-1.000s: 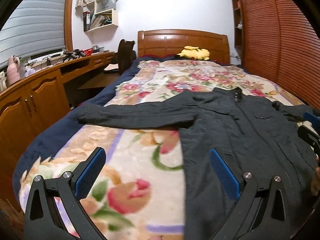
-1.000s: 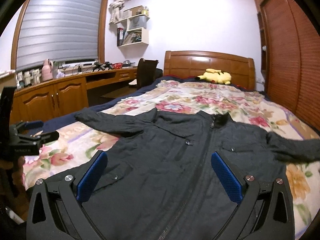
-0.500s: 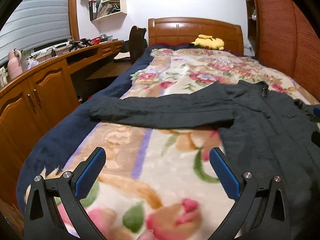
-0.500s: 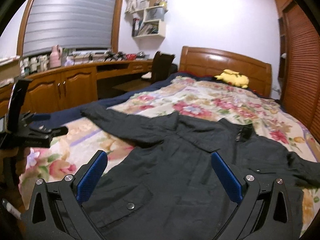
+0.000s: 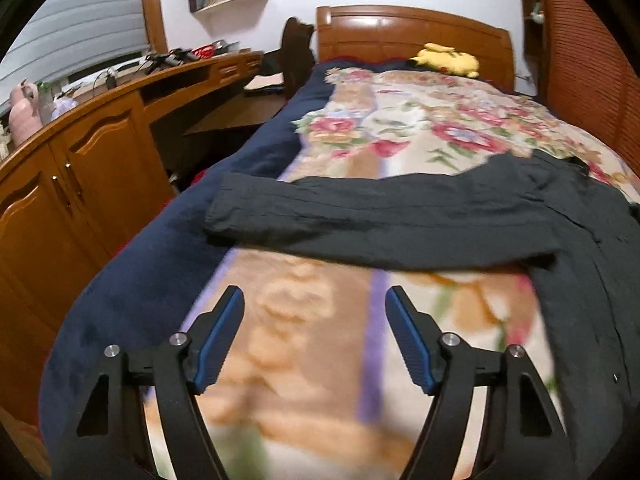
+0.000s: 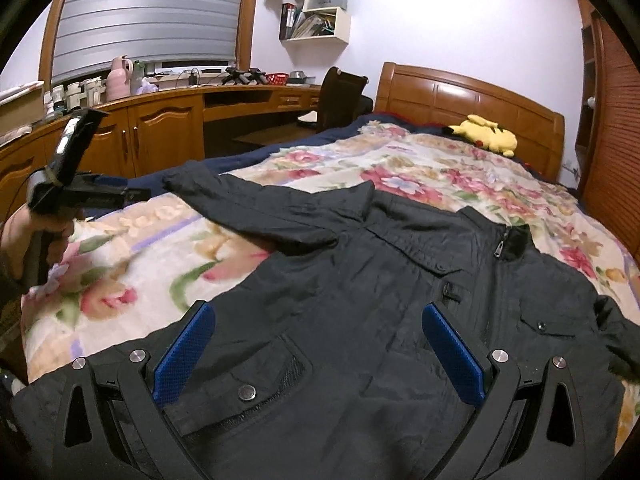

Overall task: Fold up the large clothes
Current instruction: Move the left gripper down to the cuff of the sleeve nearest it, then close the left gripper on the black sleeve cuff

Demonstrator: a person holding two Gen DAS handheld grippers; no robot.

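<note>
Approaching the jacket's outstretched sleeve (image 5: 360,220) at mid-frame, the left claw (image 5: 314,336) is gaping empty; pinching the cuff squarely seems wisest, while the right claw (image 6: 316,354), also spread, is hovering over the jacket (image 6: 380,320).

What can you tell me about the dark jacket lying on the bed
The dark jacket lies front up and spread flat on the floral blanket, collar toward the headboard. Thin, wrinkled fabric; centre zip closed, snap-button flap pockets. One sleeve stretches straight toward the desk side. Neither gripper touches it.
</note>
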